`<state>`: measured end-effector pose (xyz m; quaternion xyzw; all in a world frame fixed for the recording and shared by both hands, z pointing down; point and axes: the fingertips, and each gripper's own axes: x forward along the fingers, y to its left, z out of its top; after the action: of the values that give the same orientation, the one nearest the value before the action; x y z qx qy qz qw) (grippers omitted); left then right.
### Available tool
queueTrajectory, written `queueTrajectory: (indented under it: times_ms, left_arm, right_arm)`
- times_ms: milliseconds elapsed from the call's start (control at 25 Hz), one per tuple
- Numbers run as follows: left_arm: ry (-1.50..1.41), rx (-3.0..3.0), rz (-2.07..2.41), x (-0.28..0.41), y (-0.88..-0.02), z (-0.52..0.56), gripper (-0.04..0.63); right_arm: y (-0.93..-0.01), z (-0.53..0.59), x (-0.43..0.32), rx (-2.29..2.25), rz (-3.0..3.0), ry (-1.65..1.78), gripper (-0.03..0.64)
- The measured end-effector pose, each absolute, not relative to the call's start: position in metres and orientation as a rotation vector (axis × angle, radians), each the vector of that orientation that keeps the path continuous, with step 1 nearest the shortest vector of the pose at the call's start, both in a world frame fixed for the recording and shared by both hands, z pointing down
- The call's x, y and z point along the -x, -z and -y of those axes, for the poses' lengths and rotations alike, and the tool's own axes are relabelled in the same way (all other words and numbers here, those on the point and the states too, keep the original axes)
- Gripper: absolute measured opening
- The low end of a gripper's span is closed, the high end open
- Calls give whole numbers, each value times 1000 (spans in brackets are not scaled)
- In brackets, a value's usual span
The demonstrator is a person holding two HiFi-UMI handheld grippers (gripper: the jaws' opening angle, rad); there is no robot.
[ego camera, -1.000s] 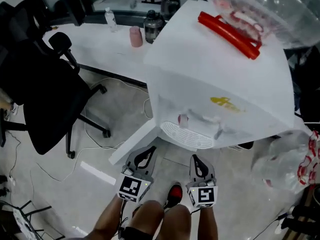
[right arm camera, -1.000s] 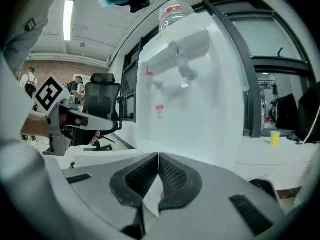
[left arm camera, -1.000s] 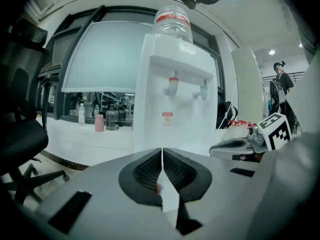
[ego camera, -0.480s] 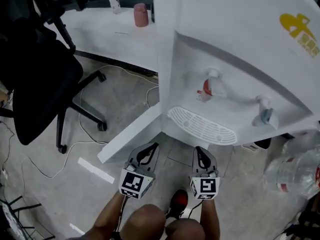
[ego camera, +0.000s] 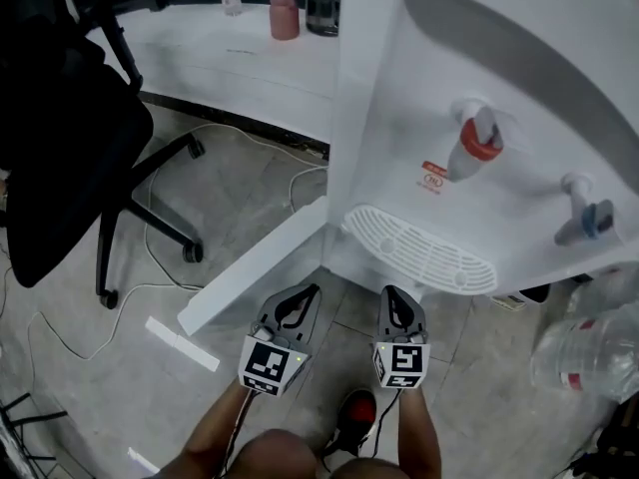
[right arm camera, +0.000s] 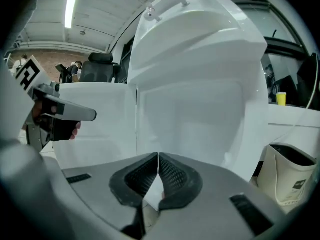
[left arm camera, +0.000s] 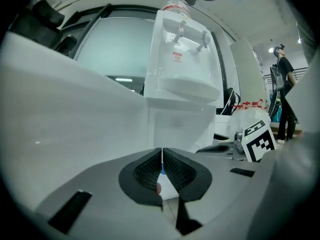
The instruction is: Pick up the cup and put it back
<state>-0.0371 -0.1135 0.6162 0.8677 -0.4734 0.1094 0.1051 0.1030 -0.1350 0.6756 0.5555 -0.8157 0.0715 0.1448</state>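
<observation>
**Head view.** We see both grippers low over the floor, side by side in front of the water dispenser (ego camera: 419, 88). The left gripper (ego camera: 303, 293) and the right gripper (ego camera: 391, 293) both have their jaws clenched, and neither carries anything. The pink cup (ego camera: 285, 16), which we take to be the task's thing, stands upright on the desk (ego camera: 220, 53), just beside a dark bottle (ego camera: 321, 3). It is well apart from both grippers. It lies ahead of them and to their left, up at desk height, past the dispenser's left corner. Its long axis is vertical. We judge the left gripper to be the nearer of the 2, so the reach would favour that side and would have to clear the office chair (ego camera: 60, 148).

**Left gripper view.** The pads meet with nothing between them. The dispenser stands ahead, with the right gripper's marker cube to its right. No cup shows here.

**Right gripper view.** The pads are pressed together with nothing between them. The dispenser's body fills the view and the left gripper shows at the left edge. A small yellow cup (right arm camera: 281, 98) stands on a far surface at the right. We cannot tell whether it belongs to the task.
</observation>
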Motion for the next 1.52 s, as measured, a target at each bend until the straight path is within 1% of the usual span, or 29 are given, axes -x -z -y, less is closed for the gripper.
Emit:
queueTrajectory:
  times_ms: [480, 520, 600, 640, 720, 840, 1000, 1240, 1520]
  left_arm:
    - [-325, -2560, 1394, 44, -640, 121, 30]
    - [-323, -2561, 1393, 44, -640, 121, 29]
    - [-320, -2562, 1393, 43, -640, 122, 30]
    - [-318, -2562, 1394, 43, -640, 122, 29]
    - [-317, -2562, 1391, 42, -641, 121, 31]
    - [-316, -2566, 1383, 40, -642, 119, 29]
    - [-312, -2568, 1382, 41, -641, 119, 29]
    - [-307, -2556, 1388, 45, -643, 118, 31]
    - [-308, -2549, 1391, 48, -643, 116, 30]
  right_arm:
    - [-714, 176, -97, -1606, 2299, -223, 23]
    - [-717, 181, -98, -1608, 2297, -231, 43]
    - [-724, 191, -98, -1610, 2290, -246, 106]
    - [-728, 196, -99, -1611, 2285, -254, 111]
    - [-736, 207, -100, -1614, 2272, -279, 149]
    - [-748, 222, -101, -1608, 2251, -308, 232]
    - [-757, 237, -100, -1617, 2232, -311, 284]
    - [-775, 252, -100, -1631, 2192, -345, 331]
    - [-782, 264, -99, -1655, 2179, -360, 336]
